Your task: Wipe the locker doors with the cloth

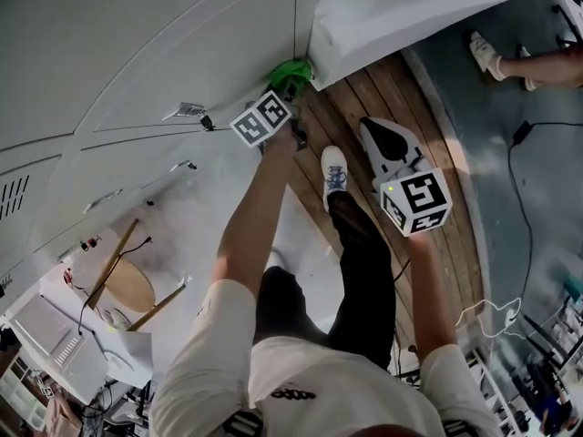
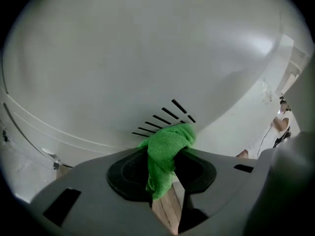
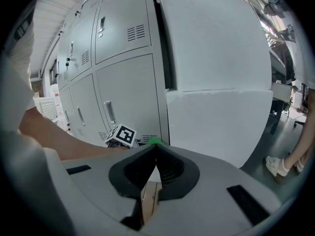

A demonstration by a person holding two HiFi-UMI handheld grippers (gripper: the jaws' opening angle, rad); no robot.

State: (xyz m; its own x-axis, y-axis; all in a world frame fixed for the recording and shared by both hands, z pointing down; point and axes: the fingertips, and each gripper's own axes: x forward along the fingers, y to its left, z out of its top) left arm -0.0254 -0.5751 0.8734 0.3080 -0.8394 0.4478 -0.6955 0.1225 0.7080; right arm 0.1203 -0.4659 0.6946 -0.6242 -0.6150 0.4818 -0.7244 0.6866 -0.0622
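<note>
A green cloth is pinched in my left gripper, which is shut on it. The bunched cloth presses against the grey locker door just below its vent slots. In the head view the cloth sits low on the lockers, near the floor, behind the left gripper's marker cube. My right gripper is shut on nothing and hangs back from the lockers, its marker cube above the wooden floor. From the right gripper view a bit of the cloth shows beside the left cube.
A large white panel stands right of the lockers. Wooden floor planks run beneath me, by my shoe. A round wooden stool and boxes lie to the left. Another person's feet stand at the far right, with cables on the floor.
</note>
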